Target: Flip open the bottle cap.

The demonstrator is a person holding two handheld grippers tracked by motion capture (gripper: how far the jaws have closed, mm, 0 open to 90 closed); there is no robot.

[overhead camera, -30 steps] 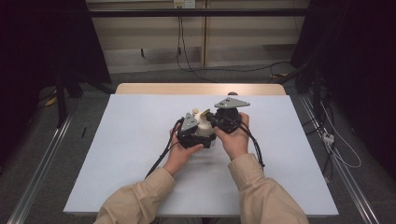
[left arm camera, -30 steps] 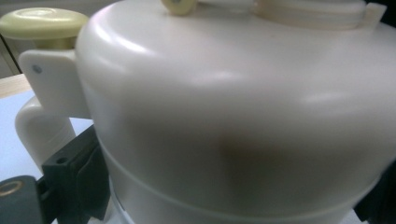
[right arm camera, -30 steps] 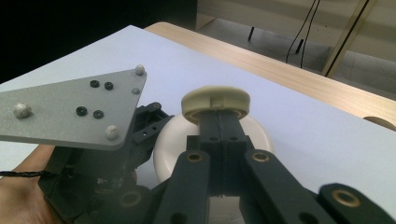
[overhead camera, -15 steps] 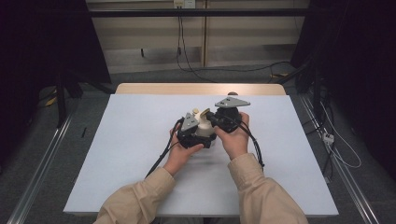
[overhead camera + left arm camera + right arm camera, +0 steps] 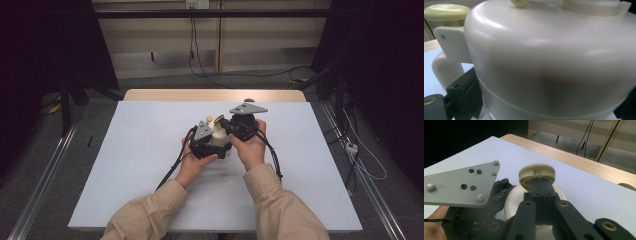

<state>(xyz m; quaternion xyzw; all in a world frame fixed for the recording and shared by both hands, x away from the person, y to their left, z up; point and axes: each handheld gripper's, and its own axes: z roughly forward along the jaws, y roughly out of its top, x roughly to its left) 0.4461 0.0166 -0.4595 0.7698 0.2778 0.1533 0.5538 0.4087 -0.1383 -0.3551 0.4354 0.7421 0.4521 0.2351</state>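
At the middle of the white table, both grippers meet around a small cream-white jug that stands between the person's two hands. The left gripper comes in from the left side with its jaws spread wide around the rounded body of the jug — in the left gripper view one black pad sits against the lower left wall and the other shows at the lower right edge, so the jug is clasped between them. That view also shows the jug's handle at the left, with a pale yellow knob above it.

The right gripper reaches from the right, its grey three-cornered plate uppermost. In the right gripper view its two jaws stand pressed together, narrow, with their tips at the rim of a pale yellow flip lid that stands raised on top of the white jug — whether they pinch the lid's edge I cannot tell for certain, though they are closed at it. The left gripper's grey plate lies just beside, at the left of that view.

Both sleeves are beige and come in from the bottom edge; black cables trail back from each gripper over the table
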